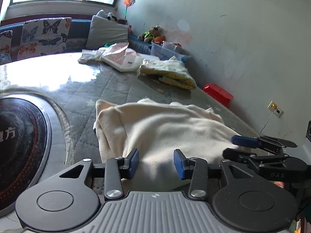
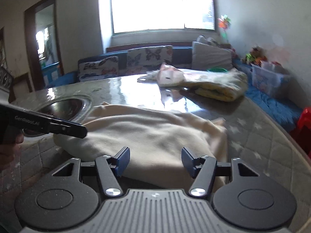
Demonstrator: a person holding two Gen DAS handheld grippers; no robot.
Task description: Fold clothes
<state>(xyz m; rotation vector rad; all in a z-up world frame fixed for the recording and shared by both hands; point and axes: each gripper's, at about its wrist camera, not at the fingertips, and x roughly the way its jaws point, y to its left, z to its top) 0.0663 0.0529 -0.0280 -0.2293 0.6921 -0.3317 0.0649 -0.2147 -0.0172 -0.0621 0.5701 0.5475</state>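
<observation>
A cream garment [image 1: 165,128] lies rumpled and partly folded on the grey quilted table cover [image 1: 108,89]. My left gripper [image 1: 157,163] hovers at its near edge. The blue pads [image 1: 134,162] stand apart, with cloth lying between them but not pinched. My right gripper [image 1: 236,147] comes in from the right over the garment's right edge. In the right wrist view the cream garment [image 2: 155,136] spreads ahead of my right gripper [image 2: 155,159], whose jaws stand wide with nothing pressed between them. The left gripper [image 2: 82,131] reaches in from the left over the cloth's left edge.
A round black cooktop [image 1: 19,145] is set into the table at the left. A folded yellow blanket [image 1: 169,73] and a pink packet [image 1: 120,58] lie at the far side. A red stool [image 1: 217,94], a plastic box [image 1: 167,50] and the wall are on the right.
</observation>
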